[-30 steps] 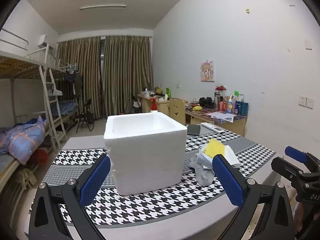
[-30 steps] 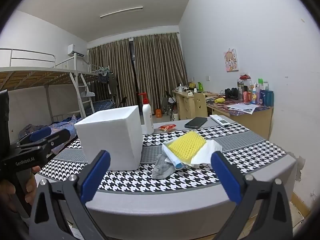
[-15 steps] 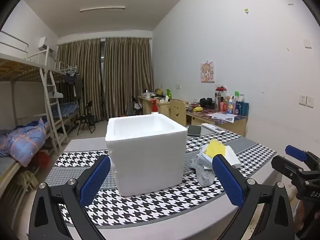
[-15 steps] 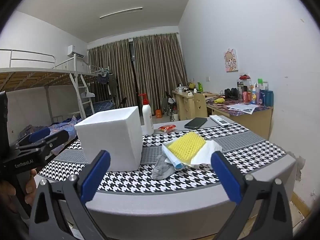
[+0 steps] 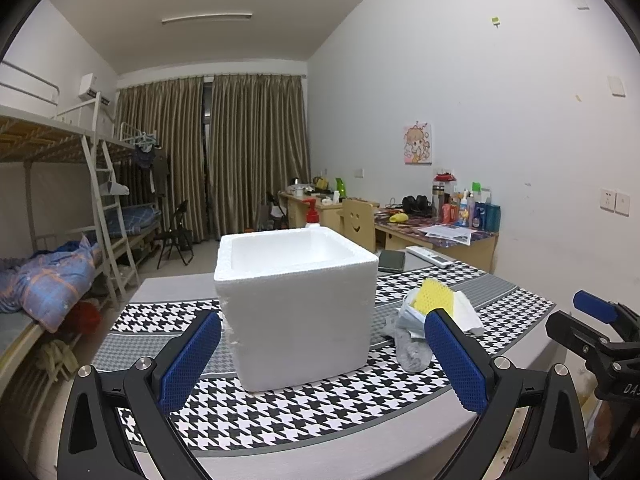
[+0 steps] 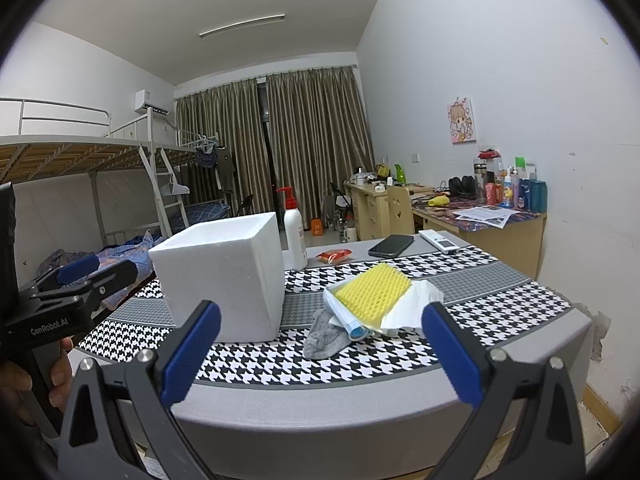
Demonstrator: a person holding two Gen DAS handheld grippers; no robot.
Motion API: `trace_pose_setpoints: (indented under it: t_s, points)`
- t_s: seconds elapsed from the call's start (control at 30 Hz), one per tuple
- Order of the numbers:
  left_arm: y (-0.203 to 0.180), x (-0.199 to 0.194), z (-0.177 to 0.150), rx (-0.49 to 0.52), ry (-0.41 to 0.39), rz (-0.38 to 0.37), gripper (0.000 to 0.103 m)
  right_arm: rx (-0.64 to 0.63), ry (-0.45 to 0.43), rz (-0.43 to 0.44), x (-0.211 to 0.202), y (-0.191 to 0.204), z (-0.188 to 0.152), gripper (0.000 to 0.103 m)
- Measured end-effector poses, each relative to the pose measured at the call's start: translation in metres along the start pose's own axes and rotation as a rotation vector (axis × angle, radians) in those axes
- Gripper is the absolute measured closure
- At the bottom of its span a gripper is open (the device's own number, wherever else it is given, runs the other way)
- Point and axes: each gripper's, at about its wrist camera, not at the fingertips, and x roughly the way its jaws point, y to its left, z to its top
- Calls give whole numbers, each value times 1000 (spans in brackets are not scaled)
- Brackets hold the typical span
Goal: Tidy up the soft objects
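Note:
An open white foam box [image 5: 296, 300] [image 6: 228, 276] stands on the houndstooth tablecloth [image 5: 320, 408]. Right of it lies a small heap: a yellow sponge [image 6: 374, 292] [image 5: 434, 300] on top, a white tissue [image 6: 412, 304], a blue-striped cloth under the sponge and a grey sock [image 6: 326, 334] [image 5: 412, 350] at the front. My left gripper [image 5: 324, 356] is open, short of the box at the table's near edge. Held back from the table in front of the heap, my right gripper [image 6: 320, 348] also stands open, empty.
Behind the box stand a white pump bottle [image 6: 294, 236], a red snack packet [image 6: 334, 256], a black phone [image 6: 390, 246] and a white remote [image 6: 440, 240]. A cluttered desk lines the right wall, bunk beds the left. A hand [image 6: 36, 380] holds the left gripper's handle.
The left wrist view has tilted up slightly, so the box sits a little lower in it. The right gripper and the heap look unchanged.

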Motion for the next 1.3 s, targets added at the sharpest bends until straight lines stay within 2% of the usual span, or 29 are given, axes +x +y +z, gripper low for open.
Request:
trace_pose_setpoints:
  t_s: [0.93, 1.3]
  points:
    - [-1, 0, 1, 3, 9, -19, 1, 3, 9, -8, 1, 0, 1, 1]
    - [-8, 14, 6, 24, 19, -70, 1, 11, 32, -34, 11, -7, 2, 1]
